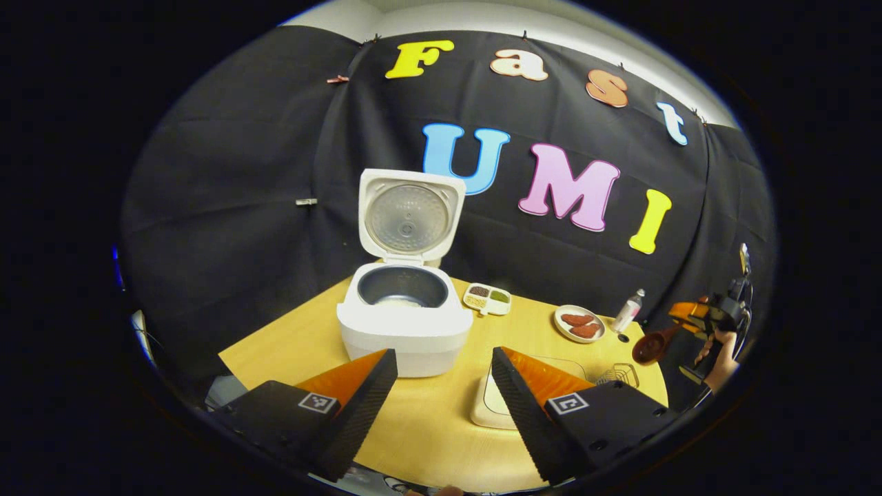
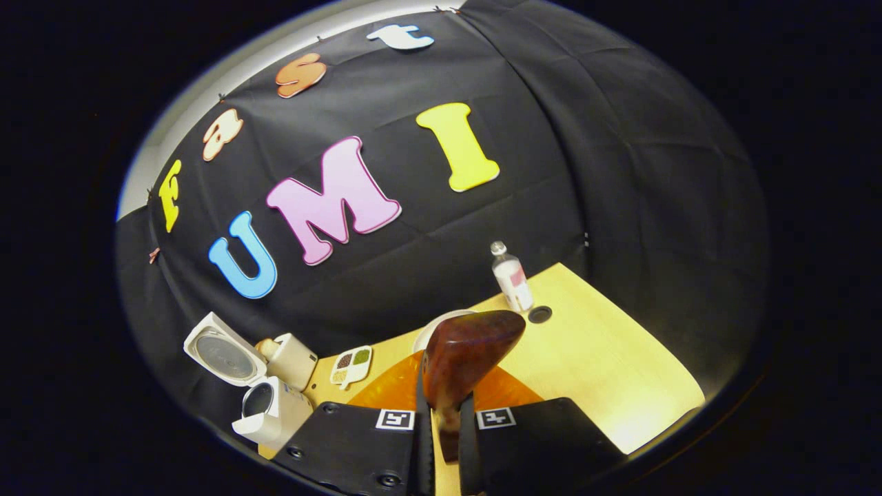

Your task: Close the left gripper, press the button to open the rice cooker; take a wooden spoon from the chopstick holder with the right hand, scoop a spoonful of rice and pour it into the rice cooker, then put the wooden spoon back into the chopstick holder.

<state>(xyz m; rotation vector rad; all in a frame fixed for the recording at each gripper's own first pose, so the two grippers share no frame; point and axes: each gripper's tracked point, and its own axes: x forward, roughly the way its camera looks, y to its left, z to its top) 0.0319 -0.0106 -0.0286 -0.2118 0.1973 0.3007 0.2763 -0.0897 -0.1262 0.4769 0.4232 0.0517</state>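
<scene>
Cooker: rice cooker (image 1: 405, 324) sits toward the table's (image 1: 427, 427) back-left edge, lid up, a little rice in the pot.
L claw: left gripper (image 1: 444, 386) hangs w/ fingers apart, holding nothing, in front of the cooker.
R claw: right gripper (image 2: 441, 441) is clamped on the wooden spoon (image 2: 465, 358) handle, off the table's right edge.
Spoon load: can't tell from either view.
Holder: wire chopstick holder (image 1: 623, 375) near the front-right edge.
Risk 1: if the spoon tilts in transit, grains spill on the table.
Risk 2: the grip is thin, so the handle could twist.
Risk 3: on return, the spoon could tip the light holder.

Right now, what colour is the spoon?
Dark reddish brown wood; the wooden spoon shows best in the right gripper view.
</scene>
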